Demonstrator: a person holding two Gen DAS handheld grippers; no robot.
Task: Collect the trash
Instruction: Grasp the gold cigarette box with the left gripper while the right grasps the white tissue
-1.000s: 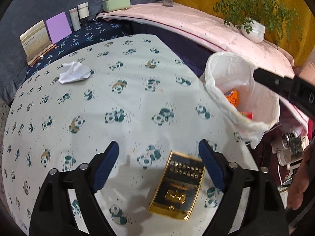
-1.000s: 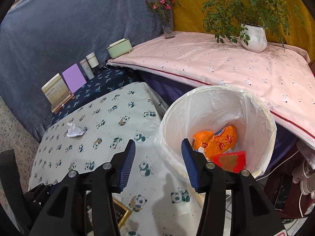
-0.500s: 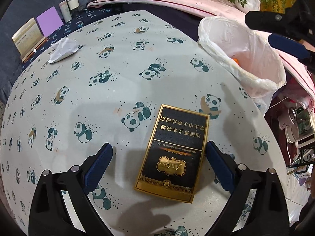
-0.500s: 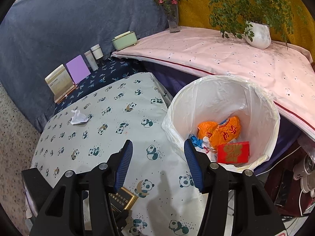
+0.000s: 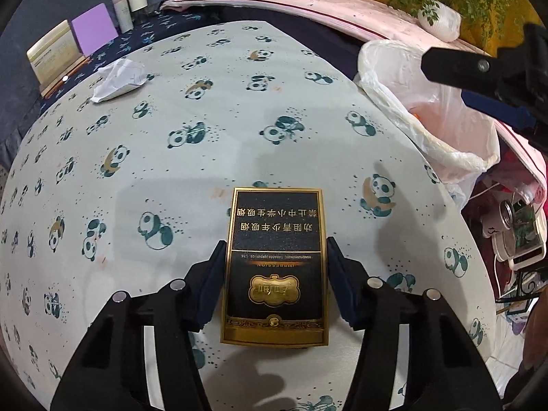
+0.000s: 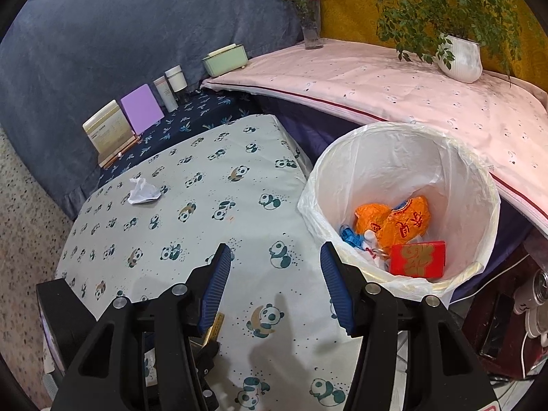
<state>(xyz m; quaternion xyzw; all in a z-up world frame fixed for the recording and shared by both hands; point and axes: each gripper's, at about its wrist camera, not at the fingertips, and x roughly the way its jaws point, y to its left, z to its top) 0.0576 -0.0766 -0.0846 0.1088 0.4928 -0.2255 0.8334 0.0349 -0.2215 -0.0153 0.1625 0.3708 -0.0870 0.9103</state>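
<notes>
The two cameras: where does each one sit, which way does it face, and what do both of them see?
Left wrist: on the left gripper, low over the panda tablecloth, facing forward; its own fingers flank a black and gold box, and the right gripper's arm shows at the right edge.
Right wrist: on the right gripper, higher, looking down past open fingers into the bin; the left gripper is partly visible at lower left.
Shared: tablecloth, bin, crumpled paper, potted plant.
</notes>
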